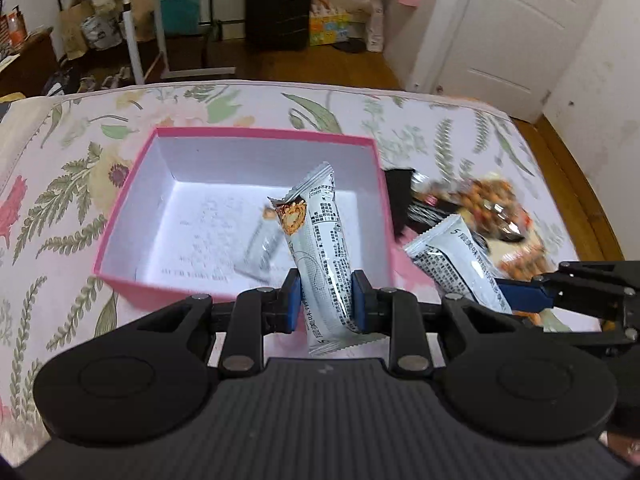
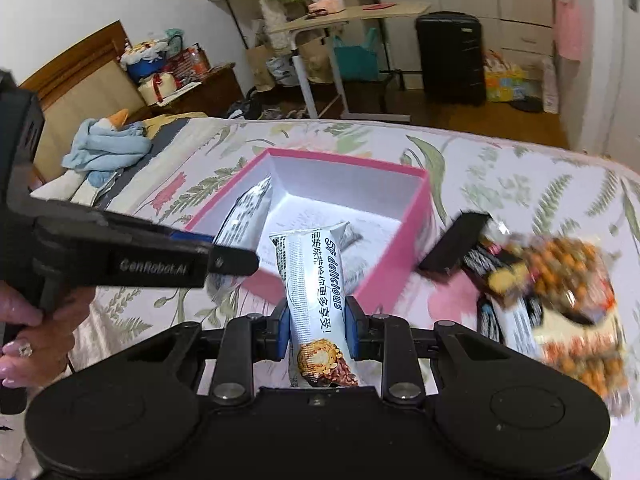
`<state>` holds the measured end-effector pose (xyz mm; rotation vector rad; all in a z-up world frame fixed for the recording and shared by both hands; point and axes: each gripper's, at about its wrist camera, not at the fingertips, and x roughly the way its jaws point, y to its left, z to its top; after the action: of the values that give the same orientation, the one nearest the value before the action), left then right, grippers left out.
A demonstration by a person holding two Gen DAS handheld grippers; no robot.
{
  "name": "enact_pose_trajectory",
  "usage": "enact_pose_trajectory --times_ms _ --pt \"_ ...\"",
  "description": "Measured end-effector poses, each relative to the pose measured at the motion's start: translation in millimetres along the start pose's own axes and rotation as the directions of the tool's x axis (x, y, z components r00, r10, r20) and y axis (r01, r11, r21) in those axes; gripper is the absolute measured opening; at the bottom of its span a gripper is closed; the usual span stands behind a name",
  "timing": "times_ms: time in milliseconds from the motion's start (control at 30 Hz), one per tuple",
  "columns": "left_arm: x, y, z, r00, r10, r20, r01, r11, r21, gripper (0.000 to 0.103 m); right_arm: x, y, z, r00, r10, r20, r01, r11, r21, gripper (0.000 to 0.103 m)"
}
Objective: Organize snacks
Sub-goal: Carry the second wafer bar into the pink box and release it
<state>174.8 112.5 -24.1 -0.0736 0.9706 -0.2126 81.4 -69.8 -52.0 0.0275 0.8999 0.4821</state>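
Observation:
My left gripper (image 1: 326,306) is shut on a white snack bar (image 1: 320,236), which stands tilted above the near wall of the pink box (image 1: 256,133). The box is white inside and sits on the flowered bedspread. To the right, my right gripper (image 1: 516,292) holds a second white bar (image 1: 452,264) low over the bed. In the right wrist view, my right gripper (image 2: 316,328) is shut on that "SF delicious" bar (image 2: 312,276) in front of the pink box (image 2: 416,220). The left gripper (image 2: 236,260) comes in from the left with its bar (image 2: 250,208) over the box edge.
A blurred pile of orange and dark snack packs (image 1: 496,208) (image 2: 560,276) lies right of the box, beside a flat black item (image 1: 398,196) (image 2: 456,244). A person's hand (image 2: 24,320) grips the left tool. Blue cloth (image 2: 108,148) lies far left on the bed.

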Motion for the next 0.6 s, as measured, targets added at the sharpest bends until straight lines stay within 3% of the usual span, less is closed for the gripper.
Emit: enact_pose_trajectory --times_ms 300,433,533,600 --pt "92.2 38.6 27.7 0.998 -0.001 -0.055 -0.004 0.996 -0.087 0.025 88.9 -5.1 42.9 0.997 -0.066 -0.047 0.061 0.992 -0.11 0.03" --pt "122.5 58.3 29.1 0.999 0.041 -0.028 -0.044 0.993 -0.109 0.025 134.5 -9.8 52.3 0.988 -0.104 -0.116 0.079 0.977 -0.198 0.03" --pt "141.9 74.1 27.1 0.997 0.022 -0.079 -0.034 0.987 -0.154 0.025 160.8 -9.5 55.7 0.982 -0.129 -0.139 0.093 0.965 -0.244 0.03" --pt "150.3 79.0 26.1 0.994 0.068 -0.088 -0.08 0.987 -0.142 0.025 177.3 -2.8 54.5 0.972 -0.182 -0.148 0.129 0.942 -0.311 0.03"
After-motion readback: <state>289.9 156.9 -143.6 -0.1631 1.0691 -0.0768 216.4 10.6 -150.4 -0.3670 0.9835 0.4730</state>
